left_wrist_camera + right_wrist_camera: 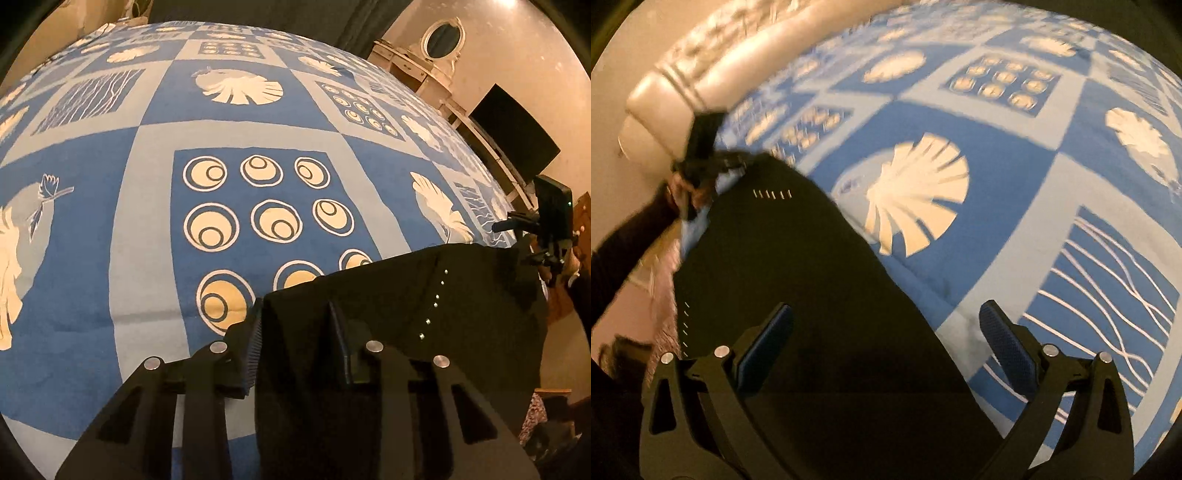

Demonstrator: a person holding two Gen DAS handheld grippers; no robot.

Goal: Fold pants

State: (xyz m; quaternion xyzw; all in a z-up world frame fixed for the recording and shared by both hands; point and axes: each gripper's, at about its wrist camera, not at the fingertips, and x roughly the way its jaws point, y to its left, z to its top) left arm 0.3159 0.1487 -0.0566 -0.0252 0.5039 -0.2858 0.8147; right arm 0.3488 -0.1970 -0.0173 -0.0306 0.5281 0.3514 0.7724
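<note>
Black pants (388, 295) lie on blue patterned bedspread (147, 221), at its near edge, 6 silver studs showing. Left gripper (295, 332) at pants' corner, jaws narrowed, fabric edge pinched between pads. Right gripper (882, 325) over pants' opposite end, jaws wide, gripping nothing.

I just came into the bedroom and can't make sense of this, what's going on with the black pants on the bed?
A person is working a gripper in each hand at a pair of black studded pants lying on a blue patterned bedspread. The left gripper has an edge of the black fabric between its fingers. The right gripper is open, straddling the opposite edge, not yet gripping. No fold has been made.
</note>
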